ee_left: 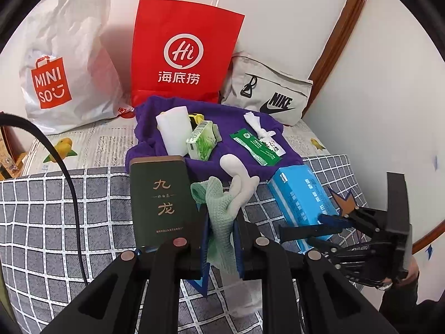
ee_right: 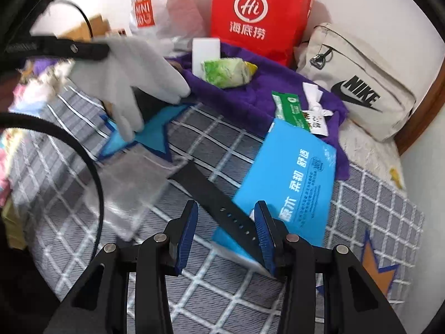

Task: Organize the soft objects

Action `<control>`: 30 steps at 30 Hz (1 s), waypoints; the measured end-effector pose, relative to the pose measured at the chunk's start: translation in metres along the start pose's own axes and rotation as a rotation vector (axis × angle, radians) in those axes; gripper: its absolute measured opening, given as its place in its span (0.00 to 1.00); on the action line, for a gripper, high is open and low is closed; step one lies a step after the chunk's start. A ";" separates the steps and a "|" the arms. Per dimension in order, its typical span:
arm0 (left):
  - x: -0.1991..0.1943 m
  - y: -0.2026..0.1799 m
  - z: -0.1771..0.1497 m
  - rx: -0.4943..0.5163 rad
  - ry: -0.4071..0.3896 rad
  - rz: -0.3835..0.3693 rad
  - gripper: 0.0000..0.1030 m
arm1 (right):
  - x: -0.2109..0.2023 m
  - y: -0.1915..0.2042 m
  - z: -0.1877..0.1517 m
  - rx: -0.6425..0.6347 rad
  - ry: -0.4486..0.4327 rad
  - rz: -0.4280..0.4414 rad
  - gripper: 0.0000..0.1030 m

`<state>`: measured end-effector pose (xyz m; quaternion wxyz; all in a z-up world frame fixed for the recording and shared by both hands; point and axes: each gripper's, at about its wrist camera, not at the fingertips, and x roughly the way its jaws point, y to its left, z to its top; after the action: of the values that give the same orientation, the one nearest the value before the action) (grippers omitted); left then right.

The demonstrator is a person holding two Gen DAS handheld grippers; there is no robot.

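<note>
We have the left gripper [ee_left: 221,239] clamped on the pale green cloth [ee_left: 219,208], lifted over the checked blanket [ee_left: 55,208] beside the dark green box [ee_left: 162,194]. Our right gripper [ee_right: 226,236] has its jaws apart around the black strap [ee_right: 214,194] lying across the blue tissue pack [ee_right: 300,178], pads not pressing yet, so we judge this a mid-sort pick. Next we likely close on the strap, then move both toward the purple towel [ee_left: 244,161] by the red bag [ee_left: 186,53].
</note>
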<state>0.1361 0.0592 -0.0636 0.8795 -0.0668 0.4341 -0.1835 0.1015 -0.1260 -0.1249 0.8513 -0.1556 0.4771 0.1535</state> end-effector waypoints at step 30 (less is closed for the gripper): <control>0.000 0.003 -0.007 -0.033 0.020 -0.034 0.15 | -0.009 -0.019 -0.004 0.124 -0.062 0.102 0.19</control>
<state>0.1314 0.0628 -0.0686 0.8705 -0.0866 0.4448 -0.1919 0.1015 -0.1456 -0.1168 0.8647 -0.0733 0.4663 0.1717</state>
